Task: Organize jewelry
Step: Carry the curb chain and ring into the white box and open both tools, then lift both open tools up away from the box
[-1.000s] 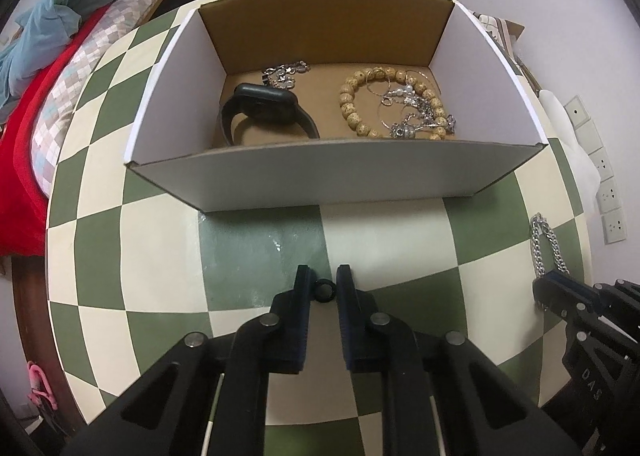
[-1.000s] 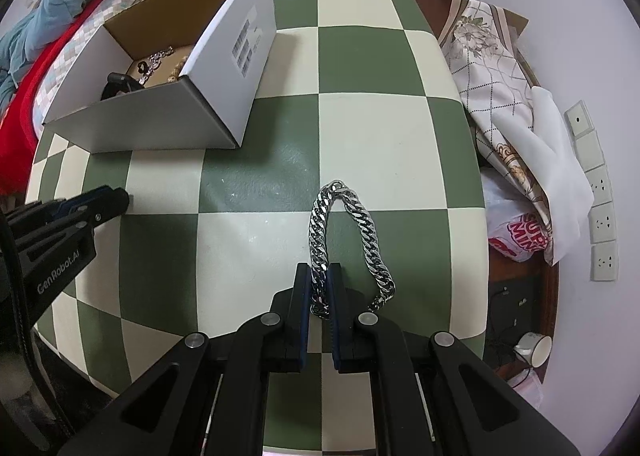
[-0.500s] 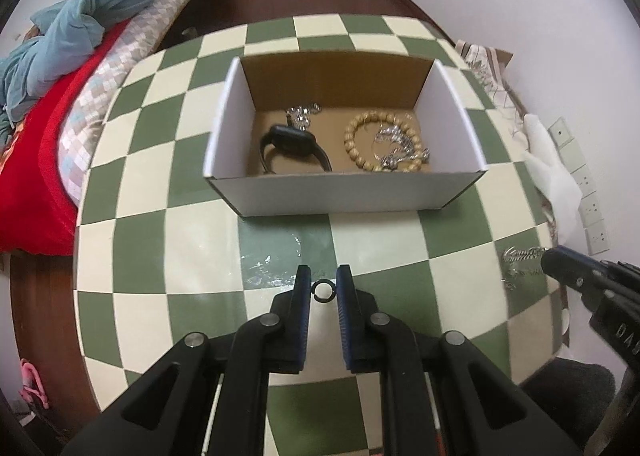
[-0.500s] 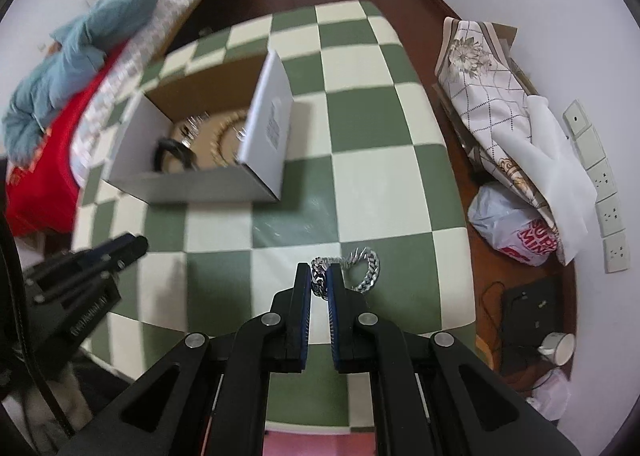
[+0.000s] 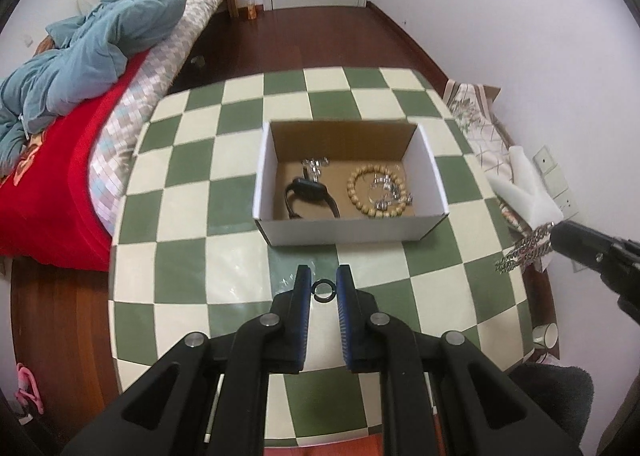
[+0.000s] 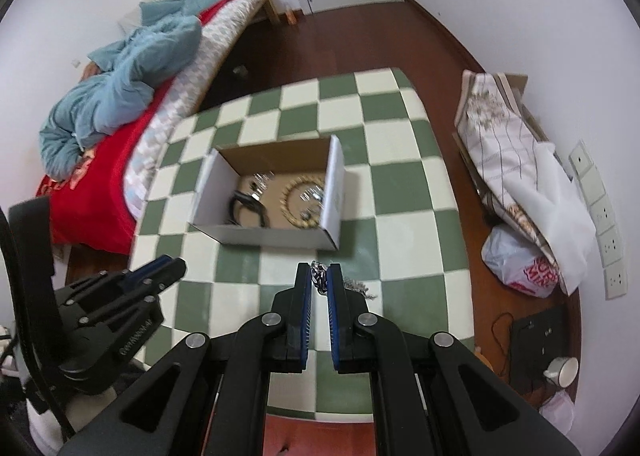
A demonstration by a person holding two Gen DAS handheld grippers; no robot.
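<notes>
The left gripper [image 5: 323, 290] is clamped on a small dark metal ring [image 5: 323, 289], pinched edge-on between its blue pads so the ring's open face looks back at the camera, above the green-and-cream checkered table [image 5: 180, 216]. The right gripper [image 6: 319, 282] is closed on a chunky silver curb-link chain [image 6: 320, 276]; the pinched links stand between the pads and the rest trails off toward 3 o'clock, blurred. In the left wrist view that chain [image 5: 524, 248] hangs from the gripper tips at 3 o'clock, its long axis slanting down toward 8 o'clock.

At 12 o'clock from both grippers sits an open rectangular cardboard box [image 5: 348, 232], white outside and brown inside, long side running across. Inside, a black smooth band watch [image 5: 310, 198] lies at left, curled on its side; a round bracelet of tan wooden beads [image 5: 360, 196] lies flat at right with glinting silver pieces [image 5: 386, 190] over it; more silver jewelry [image 5: 314, 168] rests near the back wall.
</notes>
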